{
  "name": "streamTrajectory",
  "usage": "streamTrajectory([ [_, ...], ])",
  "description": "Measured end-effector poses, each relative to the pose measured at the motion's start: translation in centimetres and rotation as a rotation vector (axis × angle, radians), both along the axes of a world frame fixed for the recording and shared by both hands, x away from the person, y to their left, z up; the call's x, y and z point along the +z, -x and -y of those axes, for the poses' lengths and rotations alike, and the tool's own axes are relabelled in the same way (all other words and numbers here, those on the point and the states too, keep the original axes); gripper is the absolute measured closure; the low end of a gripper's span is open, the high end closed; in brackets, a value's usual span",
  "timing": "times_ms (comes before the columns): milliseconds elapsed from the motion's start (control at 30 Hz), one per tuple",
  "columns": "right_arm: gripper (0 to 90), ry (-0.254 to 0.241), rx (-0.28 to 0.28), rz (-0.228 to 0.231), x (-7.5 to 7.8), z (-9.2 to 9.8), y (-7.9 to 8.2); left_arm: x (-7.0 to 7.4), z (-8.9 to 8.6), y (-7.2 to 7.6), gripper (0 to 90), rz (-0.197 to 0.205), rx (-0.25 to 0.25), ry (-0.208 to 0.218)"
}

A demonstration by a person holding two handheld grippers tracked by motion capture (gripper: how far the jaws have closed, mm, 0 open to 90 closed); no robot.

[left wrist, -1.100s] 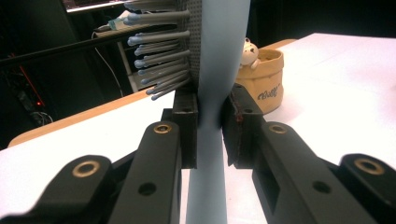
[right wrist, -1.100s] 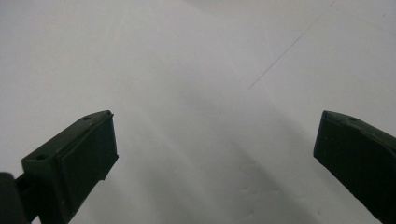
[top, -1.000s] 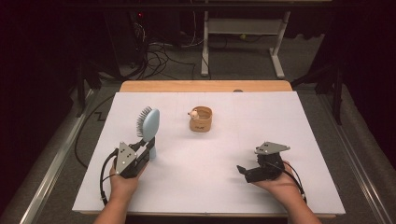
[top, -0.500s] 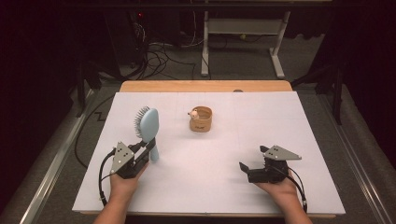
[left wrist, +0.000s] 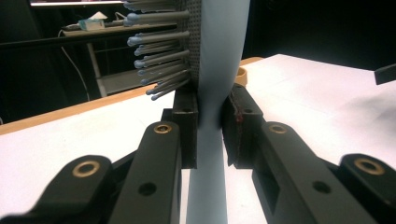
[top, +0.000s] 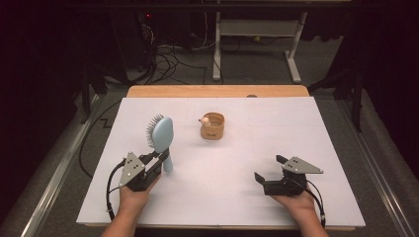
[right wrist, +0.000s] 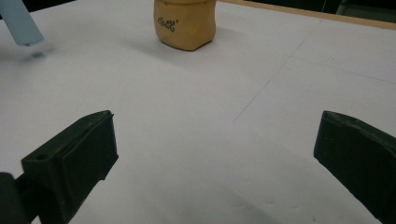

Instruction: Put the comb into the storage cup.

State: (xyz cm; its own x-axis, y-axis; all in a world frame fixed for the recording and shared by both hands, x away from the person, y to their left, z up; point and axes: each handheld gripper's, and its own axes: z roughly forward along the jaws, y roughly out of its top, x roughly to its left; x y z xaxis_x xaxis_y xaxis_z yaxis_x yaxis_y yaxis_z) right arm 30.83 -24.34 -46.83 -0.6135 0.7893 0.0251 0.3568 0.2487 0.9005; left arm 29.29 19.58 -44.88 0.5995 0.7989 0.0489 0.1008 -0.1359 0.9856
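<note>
Jaws of the left gripper pinch the handle of a pale blue hairbrush, the black pads pressing on either side of the handle just below the bristled head. That hairbrush stands nearly upright over the left part of the white table, bristles facing left in the high view. Well apart on the right, the right gripper rests low with its jaws spread wide and nothing between them. A small tan basket sits farther back, near the table's middle.
</note>
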Motion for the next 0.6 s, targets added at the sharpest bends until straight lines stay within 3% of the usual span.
streamTrajectory([
  [600,0.2,-0.036,0.009,0.043,0.3,-1.0,0.2,0.0,1.8,0.6,77.1,0.018,-0.048,-0.025],
])
